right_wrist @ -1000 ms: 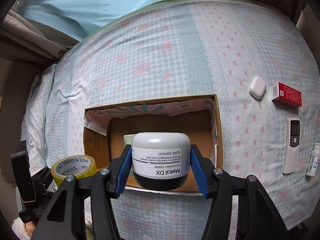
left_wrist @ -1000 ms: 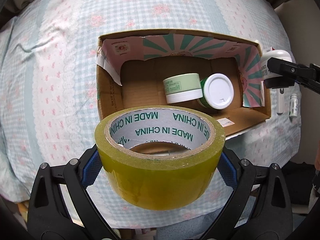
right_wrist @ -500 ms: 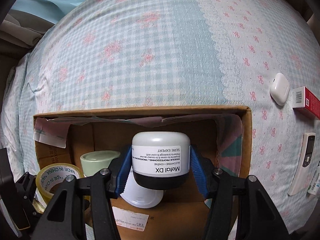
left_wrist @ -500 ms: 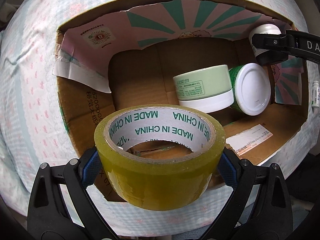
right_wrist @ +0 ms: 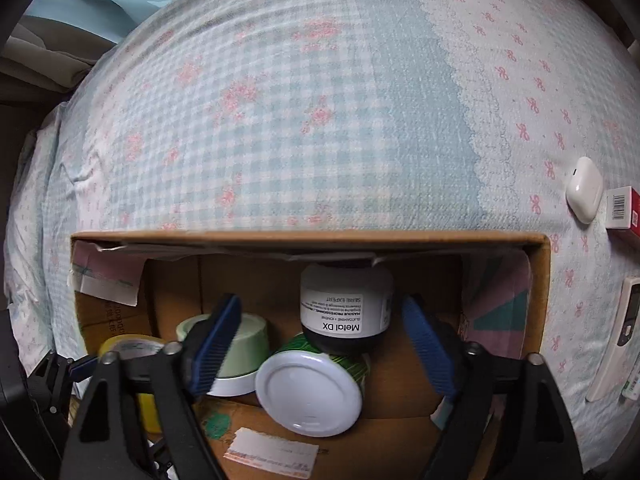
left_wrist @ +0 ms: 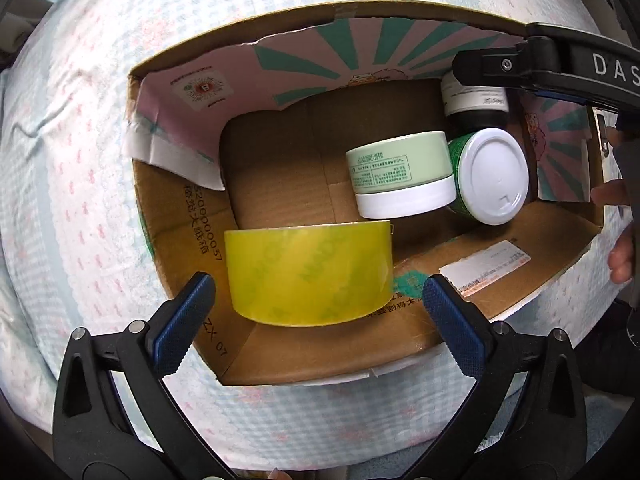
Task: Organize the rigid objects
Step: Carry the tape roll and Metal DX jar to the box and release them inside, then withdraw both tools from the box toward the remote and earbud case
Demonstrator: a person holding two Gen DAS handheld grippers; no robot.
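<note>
A cardboard box [left_wrist: 180, 248] [right_wrist: 304, 238] lies open on the bed. My left gripper [left_wrist: 318, 290] is open just above its near wall; the yellow tape roll [left_wrist: 308, 272] sits free between the spread fingers, inside the box. It also shows in the right wrist view [right_wrist: 128, 350]. My right gripper [right_wrist: 320, 336] is open; the white-and-black Metal DX jar [right_wrist: 346, 312] [left_wrist: 474, 106] stands free in the box's far right corner. A pale green jar [left_wrist: 400, 172] [right_wrist: 240, 344] and a green jar with a white lid [left_wrist: 492, 176] [right_wrist: 310, 392] lie beside it.
On the checked bedspread [right_wrist: 320, 100] right of the box lie a white earbud case [right_wrist: 584, 188], a red carton [right_wrist: 622, 214], a white remote [right_wrist: 616, 340] and a small bottle [right_wrist: 634, 384]. A hand [left_wrist: 622, 236] shows at the box's right end.
Both grippers moved down into the box and opened. The tape roll dropped from the left fingers, the Metal DX jar from the right fingers; both now rest in the box.
</note>
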